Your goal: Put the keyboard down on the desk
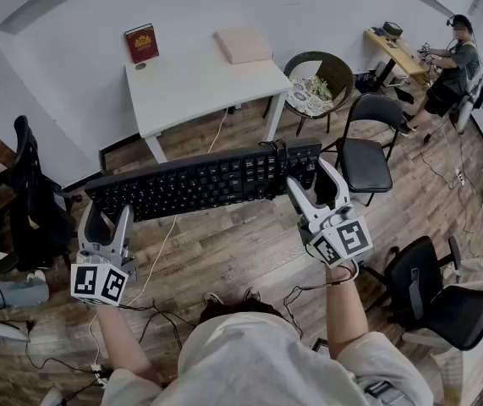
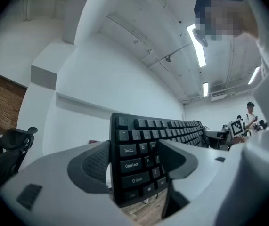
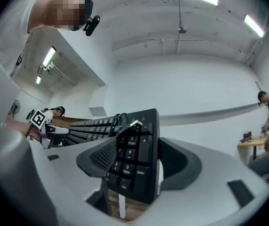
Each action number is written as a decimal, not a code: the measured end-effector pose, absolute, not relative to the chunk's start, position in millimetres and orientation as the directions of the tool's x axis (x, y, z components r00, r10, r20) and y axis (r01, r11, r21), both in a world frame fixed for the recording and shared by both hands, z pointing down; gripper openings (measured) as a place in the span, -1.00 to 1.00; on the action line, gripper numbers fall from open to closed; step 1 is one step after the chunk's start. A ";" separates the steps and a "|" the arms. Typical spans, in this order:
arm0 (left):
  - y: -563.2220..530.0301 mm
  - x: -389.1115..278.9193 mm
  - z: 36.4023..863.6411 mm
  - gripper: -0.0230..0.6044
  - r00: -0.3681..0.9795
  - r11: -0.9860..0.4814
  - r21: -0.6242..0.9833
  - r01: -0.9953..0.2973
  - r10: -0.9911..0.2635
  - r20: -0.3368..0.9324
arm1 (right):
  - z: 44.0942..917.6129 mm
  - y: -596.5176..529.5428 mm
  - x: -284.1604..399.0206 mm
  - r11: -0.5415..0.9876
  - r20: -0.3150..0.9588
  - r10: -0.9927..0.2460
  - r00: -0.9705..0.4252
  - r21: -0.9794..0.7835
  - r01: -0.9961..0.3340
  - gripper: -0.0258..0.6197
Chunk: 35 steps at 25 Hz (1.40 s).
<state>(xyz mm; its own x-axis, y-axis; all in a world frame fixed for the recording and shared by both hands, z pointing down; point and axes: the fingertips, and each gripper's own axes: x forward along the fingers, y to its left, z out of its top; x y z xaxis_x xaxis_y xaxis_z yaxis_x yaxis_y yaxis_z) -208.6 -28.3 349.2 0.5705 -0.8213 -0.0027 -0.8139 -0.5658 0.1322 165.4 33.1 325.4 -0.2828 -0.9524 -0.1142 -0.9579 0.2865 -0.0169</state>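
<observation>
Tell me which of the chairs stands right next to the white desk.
The round green chair with patterned fabric on its seat, beside the white desk. The black folding chair and both office chairs stand farther off.

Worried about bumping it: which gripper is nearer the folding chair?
Right. The right gripper holds the keyboard end beside the chair; the left gripper holds the far end.

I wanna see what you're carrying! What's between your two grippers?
A black keyboard, its ends clamped in the left gripper and right gripper. The head view shows it.
</observation>
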 end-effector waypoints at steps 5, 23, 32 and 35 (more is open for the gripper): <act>-13.8 -200.5 353.4 0.08 0.566 -0.560 0.149 -0.815 -0.824 -0.004 | 322.6 46.4 172.3 0.290 -0.123 -0.950 -0.287 -0.001 -0.957 -0.07; 55.8 -159.5 348.0 0.08 0.484 -0.476 0.121 -0.871 -0.874 0.041 | 336.8 85.4 217.7 0.367 -0.140 -0.923 -0.359 -0.037 -0.930 -0.07; 44.0 -184.4 358.4 0.08 0.497 -0.485 0.150 -0.862 -0.866 0.055 | 336.8 80.0 192.0 0.356 -0.121 -0.928 -0.352 -0.018 -0.934 -0.07; 19.6 -187.0 369.1 0.08 0.514 -0.499 0.168 -0.850 -0.856 0.059 | 338.5 61.1 189.3 0.340 -0.107 -0.935 -0.337 -0.009 -0.940 -0.07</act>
<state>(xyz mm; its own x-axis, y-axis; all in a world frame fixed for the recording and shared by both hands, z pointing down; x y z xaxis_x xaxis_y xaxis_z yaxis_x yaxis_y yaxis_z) -187.0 19.6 369.1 0.5140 -0.8558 0.0585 -0.8501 -0.4991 0.1681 189.3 61.1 338.5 -0.3370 -0.9355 -0.1065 -0.9404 0.3398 -0.0088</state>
